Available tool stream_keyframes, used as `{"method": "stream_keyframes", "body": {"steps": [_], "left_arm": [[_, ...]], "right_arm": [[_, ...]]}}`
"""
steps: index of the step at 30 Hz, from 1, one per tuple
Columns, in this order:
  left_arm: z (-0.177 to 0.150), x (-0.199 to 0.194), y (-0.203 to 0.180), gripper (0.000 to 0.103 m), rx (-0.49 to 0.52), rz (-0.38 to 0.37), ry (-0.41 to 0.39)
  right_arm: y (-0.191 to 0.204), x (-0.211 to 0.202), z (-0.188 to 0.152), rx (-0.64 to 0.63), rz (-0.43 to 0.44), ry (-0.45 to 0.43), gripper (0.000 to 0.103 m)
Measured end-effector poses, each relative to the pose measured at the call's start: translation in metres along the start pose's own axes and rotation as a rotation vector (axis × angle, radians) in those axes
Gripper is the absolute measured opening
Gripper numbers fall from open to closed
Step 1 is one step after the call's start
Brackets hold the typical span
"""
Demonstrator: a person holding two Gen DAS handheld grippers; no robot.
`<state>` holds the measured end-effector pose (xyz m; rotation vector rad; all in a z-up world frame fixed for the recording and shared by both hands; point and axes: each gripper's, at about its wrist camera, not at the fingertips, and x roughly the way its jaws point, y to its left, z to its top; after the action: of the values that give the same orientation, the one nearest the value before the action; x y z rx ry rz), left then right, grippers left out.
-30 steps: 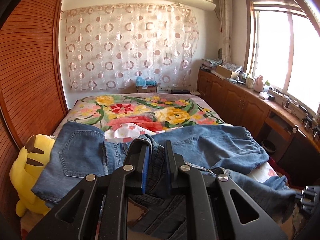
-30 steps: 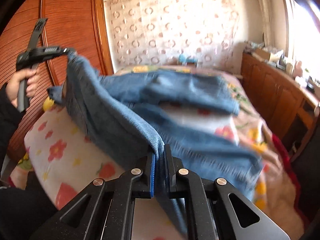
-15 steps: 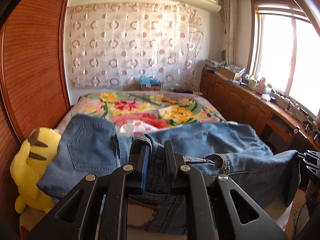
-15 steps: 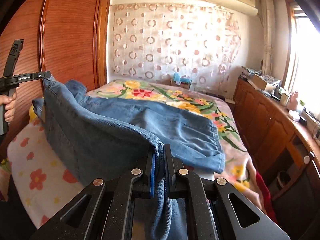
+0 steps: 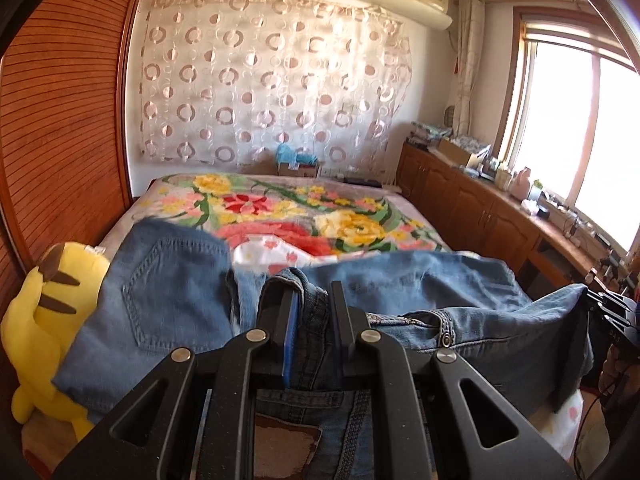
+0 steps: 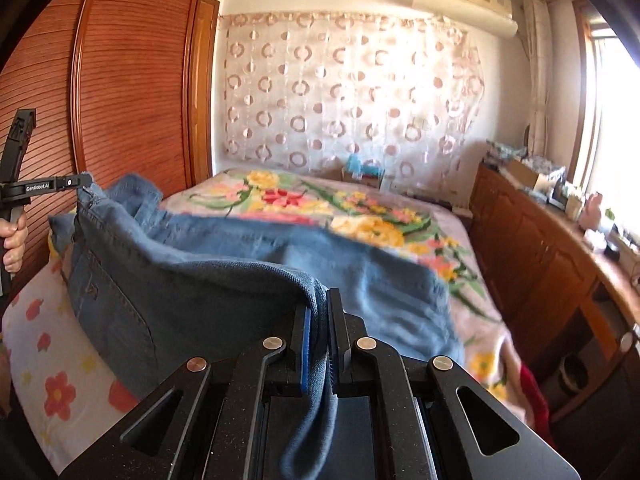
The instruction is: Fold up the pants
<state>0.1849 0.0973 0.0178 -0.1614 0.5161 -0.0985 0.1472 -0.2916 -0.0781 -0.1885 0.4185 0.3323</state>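
Left gripper (image 5: 312,320) clamped on the waistband of the jeans (image 5: 172,300), right gripper (image 6: 318,328) clamped on the opposite waistband edge, jeans stretched between them above the bed (image 5: 280,208), legs trailing over the floral bedspread, yellow plush toy (image 5: 36,328) at near left.

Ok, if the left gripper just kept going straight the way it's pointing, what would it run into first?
The left gripper is already clamped on the jeans, so more denim comes first: the waistband bunched just past its fingertips. Beyond that lies the flowered bedspread. Depth is hard to judge in this view.
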Motion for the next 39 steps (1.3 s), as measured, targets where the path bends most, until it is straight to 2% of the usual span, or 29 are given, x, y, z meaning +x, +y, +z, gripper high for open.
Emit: {"method": "stream_keyframes", "body": {"steps": [8, 21, 35, 39], "left_arm": [[0.032, 0.008, 0.005, 0.015, 0.004, 0.032, -0.062], [0.039, 0.052, 0.03, 0.016, -0.022, 0.06, -0.017], [0.027, 0.087, 0.037, 0.016, -0.004, 0.083, 0.07], [0.023, 0.091, 0.034, 0.024, 0.038, 0.094, 0.111]], "right_arm": [[0.003, 0.021, 0.037, -0.063, -0.024, -0.056, 0.007], [0.012, 0.106, 0.061, -0.146, -0.046, -0.041, 0.007], [0.015, 0.175, 0.075, -0.19, -0.052, 0.085, 0.007], [0.014, 0.188, 0.087, -0.202, -0.059, 0.112, 0.007]]}}
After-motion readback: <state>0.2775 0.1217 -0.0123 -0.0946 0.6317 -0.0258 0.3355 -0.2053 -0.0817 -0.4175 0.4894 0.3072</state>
